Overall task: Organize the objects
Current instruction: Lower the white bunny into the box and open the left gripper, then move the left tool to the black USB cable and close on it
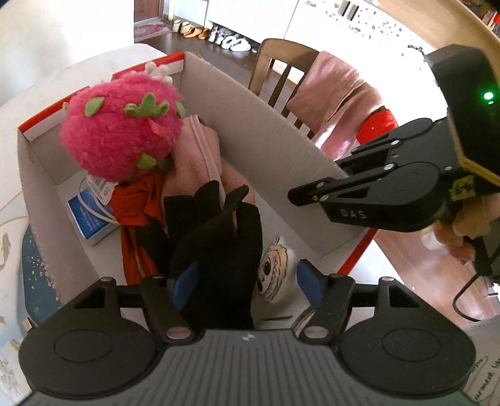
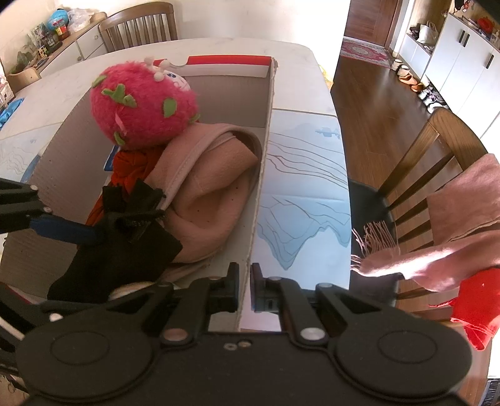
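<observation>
An open cardboard box (image 1: 256, 125) (image 2: 262, 175) stands on the table. It holds a pink strawberry plush (image 1: 122, 128) (image 2: 140, 109), a pink fleece garment (image 1: 193, 168) (image 2: 212, 193), an orange cloth (image 1: 134, 203), a blue packet (image 1: 87, 218) and a small doll face (image 1: 275, 271). A black glove (image 1: 218, 250) (image 2: 118, 246) lies between the jaws of my left gripper (image 1: 247, 287), which is open over the box. My right gripper (image 2: 245, 284) is shut on the box's right wall; it also shows in the left wrist view (image 1: 300, 193).
A wooden chair (image 2: 437, 162) with a pink scarf (image 2: 453, 225) and a red cloth (image 2: 478, 306) stands right of the table. A blue-printed mat (image 2: 303, 193) lies beside the box. Another chair (image 2: 137, 25) and a sideboard stand behind.
</observation>
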Tool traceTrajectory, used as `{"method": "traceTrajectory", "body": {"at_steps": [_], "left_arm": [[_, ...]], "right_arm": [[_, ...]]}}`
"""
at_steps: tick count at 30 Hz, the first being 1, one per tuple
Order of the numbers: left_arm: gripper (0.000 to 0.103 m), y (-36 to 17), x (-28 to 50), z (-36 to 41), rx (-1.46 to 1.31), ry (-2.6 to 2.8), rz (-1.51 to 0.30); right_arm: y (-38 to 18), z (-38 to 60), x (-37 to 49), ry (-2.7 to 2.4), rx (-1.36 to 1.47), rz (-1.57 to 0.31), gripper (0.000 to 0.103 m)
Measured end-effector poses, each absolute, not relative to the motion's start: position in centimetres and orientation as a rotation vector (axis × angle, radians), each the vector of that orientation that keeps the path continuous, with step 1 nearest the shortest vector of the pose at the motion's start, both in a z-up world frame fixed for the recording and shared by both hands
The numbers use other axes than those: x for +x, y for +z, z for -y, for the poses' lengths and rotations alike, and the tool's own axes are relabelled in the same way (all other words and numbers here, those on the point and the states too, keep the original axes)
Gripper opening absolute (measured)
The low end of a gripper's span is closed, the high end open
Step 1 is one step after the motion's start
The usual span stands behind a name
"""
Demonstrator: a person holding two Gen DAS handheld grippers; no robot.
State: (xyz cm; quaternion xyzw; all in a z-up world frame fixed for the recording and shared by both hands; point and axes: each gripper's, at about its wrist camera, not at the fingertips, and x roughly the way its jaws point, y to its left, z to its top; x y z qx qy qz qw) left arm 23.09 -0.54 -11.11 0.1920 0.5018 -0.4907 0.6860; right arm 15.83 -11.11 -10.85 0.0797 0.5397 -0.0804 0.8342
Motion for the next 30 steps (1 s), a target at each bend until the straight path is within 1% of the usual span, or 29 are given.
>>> {"method": "traceTrajectory", "body": {"at_steps": [13,16,18,22,30], "left_arm": [[0.073,-6.0,24.1,-4.5,0.315,-1.035,-0.994],[0.078,-5.0,25.0,-6.6,0.307,-0.977,-0.952],[0.079,-4.6,25.5,-8.0,0.303,-0.934,-0.934],[0.079,-5.0,26.3,-10.9,0.292,-0.851,-0.933],[0.079,-8.2,27.9,-16.6,0.244,-0.698,-1.003]], "right_arm": [[-10.6,11.1,15.9,-0.17,0.162,-1.147,0.006],[-10.5,11.1,16.0,-0.17,0.158,-1.146,0.006],[-10.4,11.0,16.0,-0.169,0.157,-1.145,0.006],[-10.2,11.1,15.9,-0.167,0.159,-1.141,0.007],[-10.3,11.0,16.1,-0.163,0.154,-1.15,0.008]]}}
